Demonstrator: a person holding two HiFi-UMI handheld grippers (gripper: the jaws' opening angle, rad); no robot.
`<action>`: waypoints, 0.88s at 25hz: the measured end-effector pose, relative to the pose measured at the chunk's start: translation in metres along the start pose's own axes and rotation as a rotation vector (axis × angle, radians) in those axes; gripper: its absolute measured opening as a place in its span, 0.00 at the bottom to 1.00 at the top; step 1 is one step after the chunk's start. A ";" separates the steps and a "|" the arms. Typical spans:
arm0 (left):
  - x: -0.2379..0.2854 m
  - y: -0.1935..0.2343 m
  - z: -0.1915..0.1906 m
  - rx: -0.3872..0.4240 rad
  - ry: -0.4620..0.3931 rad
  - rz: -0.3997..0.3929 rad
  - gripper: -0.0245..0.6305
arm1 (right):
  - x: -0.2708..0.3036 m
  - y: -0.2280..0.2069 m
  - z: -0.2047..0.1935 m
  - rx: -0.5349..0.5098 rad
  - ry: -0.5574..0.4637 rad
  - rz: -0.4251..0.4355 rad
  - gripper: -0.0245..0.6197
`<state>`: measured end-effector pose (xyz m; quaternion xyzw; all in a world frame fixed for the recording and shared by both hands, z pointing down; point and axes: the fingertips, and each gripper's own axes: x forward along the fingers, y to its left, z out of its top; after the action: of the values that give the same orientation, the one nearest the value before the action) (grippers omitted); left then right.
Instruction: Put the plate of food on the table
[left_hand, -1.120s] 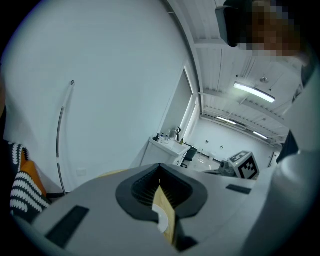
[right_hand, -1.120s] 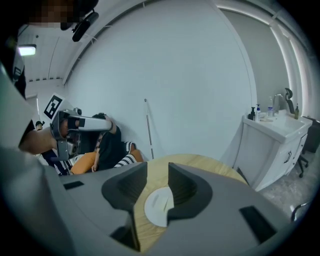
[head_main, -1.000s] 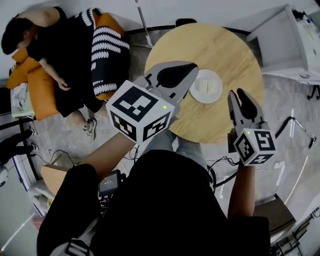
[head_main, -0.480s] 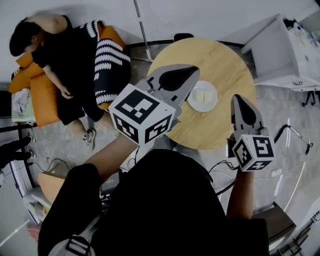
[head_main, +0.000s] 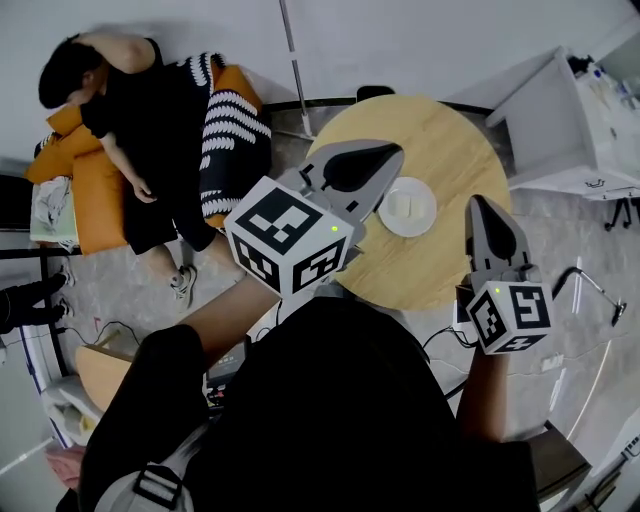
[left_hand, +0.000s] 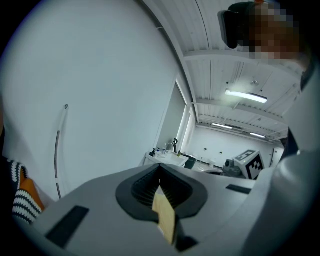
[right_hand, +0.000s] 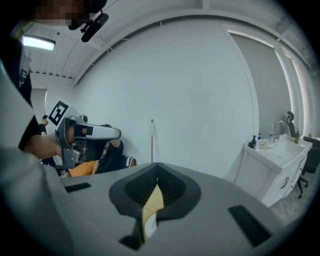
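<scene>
- The plate of food (head_main: 407, 206) sat on the table (head_main: 440, 130); we judged the placing done.
- Our left gripper (head_main: 388, 156) and right gripper (head_main: 484, 203) had their fingers together, empty; nothing seemed left.

Black top (head_main: 330, 420), grey left tool (head_main: 394, 155), right tool (head_main: 482, 206) (both black-lined), black-and-white marker cubes (head_main: 290, 250)

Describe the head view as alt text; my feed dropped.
A white plate of food sits on a round wooden table, seen from above, with neither gripper touching it. The left gripper and right gripper hover nearer the camera, fingers closed and empty. A person lies on an orange couch at upper left.
</scene>
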<state>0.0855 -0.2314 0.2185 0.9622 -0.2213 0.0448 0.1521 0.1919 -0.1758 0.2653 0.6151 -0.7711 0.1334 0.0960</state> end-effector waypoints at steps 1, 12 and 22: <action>0.000 -0.002 0.002 0.000 -0.004 -0.002 0.05 | -0.001 0.001 0.003 0.001 -0.009 0.002 0.05; 0.012 -0.017 0.025 0.015 -0.043 -0.030 0.05 | -0.017 -0.006 0.029 0.005 -0.097 -0.017 0.05; 0.008 -0.023 0.023 0.015 -0.047 -0.036 0.05 | -0.027 -0.004 0.031 0.007 -0.116 -0.025 0.05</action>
<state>0.1033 -0.2221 0.1913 0.9680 -0.2072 0.0209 0.1403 0.2025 -0.1622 0.2281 0.6318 -0.7671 0.0991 0.0509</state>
